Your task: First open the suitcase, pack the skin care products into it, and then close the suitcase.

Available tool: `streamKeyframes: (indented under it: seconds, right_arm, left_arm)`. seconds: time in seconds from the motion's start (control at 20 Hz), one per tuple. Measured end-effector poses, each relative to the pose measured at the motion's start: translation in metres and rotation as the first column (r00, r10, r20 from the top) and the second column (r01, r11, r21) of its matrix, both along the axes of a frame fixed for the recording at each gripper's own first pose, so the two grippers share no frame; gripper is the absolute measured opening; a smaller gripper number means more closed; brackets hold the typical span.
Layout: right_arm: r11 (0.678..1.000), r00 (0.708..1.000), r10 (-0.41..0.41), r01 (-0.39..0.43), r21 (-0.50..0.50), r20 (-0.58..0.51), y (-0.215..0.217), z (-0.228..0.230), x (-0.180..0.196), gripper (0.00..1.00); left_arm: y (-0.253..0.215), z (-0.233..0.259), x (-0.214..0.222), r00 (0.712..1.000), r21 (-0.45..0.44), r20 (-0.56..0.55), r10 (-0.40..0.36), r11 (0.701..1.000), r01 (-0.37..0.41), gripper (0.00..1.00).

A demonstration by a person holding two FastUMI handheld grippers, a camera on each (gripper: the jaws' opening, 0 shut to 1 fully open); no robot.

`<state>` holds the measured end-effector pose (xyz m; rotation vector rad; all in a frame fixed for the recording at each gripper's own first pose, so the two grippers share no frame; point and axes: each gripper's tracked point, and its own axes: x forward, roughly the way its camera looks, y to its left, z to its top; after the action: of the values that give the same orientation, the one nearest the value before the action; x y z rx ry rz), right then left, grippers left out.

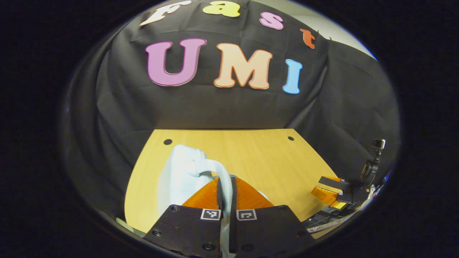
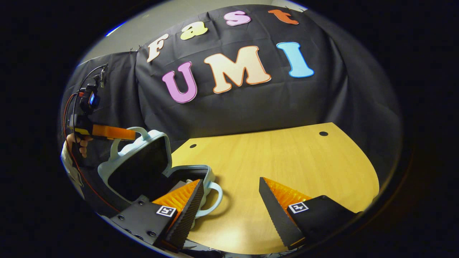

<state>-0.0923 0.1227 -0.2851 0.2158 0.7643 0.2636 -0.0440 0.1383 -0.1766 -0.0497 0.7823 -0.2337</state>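
The pale blue suitcase stands open at the table's left side, its lid tilted up and showing a dark lining. My left gripper is shut on the lid's curved handle; in the right gripper view that gripper holds the lid's top handle, with a hand behind it. The suitcase base lies flat, its own handle pointing toward me. My right gripper is open just right of the base, above bare table, nothing between its fingers.
The wooden table stretches to the right and back, with two small holes near its far edge. Black cloth walls close it in behind and on both sides. In the left gripper view the right gripper sits low at the table's right edge.
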Motion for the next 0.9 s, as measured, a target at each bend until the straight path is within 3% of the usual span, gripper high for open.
streamKeyframes:
  seconds: [0.3, 0.75, 0.85, 0.9]
  right_arm:
    - [0.997, 0.998, -0.066, 0.066, -0.037, -0.001, -0.05, 0.001, -0.003, 0.97]
    - [0.992, 0.996, -0.094, 0.092, -0.088, -0.01, -0.093, 0.003, -0.013, 0.97]
    - [0.991, 0.996, -0.093, 0.092, -0.095, -0.007, -0.101, 0.005, -0.014, 0.97]
    - [0.991, 0.996, -0.092, 0.092, -0.099, -0.001, -0.104, 0.008, -0.014, 0.97]
  left_arm:
    - [-0.07, -0.06, -0.002, 0.991, -0.022, -0.107, -0.081, 0.997, 0.08, 0.06]
    - [-0.114, -0.141, -0.022, 0.968, -0.059, -0.235, -0.091, 0.995, 0.079, 0.08]
    - [-0.118, -0.144, -0.025, 0.969, -0.066, -0.239, -0.068, 0.996, 0.054, 0.13]
    - [-0.12, -0.138, -0.021, 0.978, -0.062, -0.203, -0.056, 0.997, 0.044, 0.23]
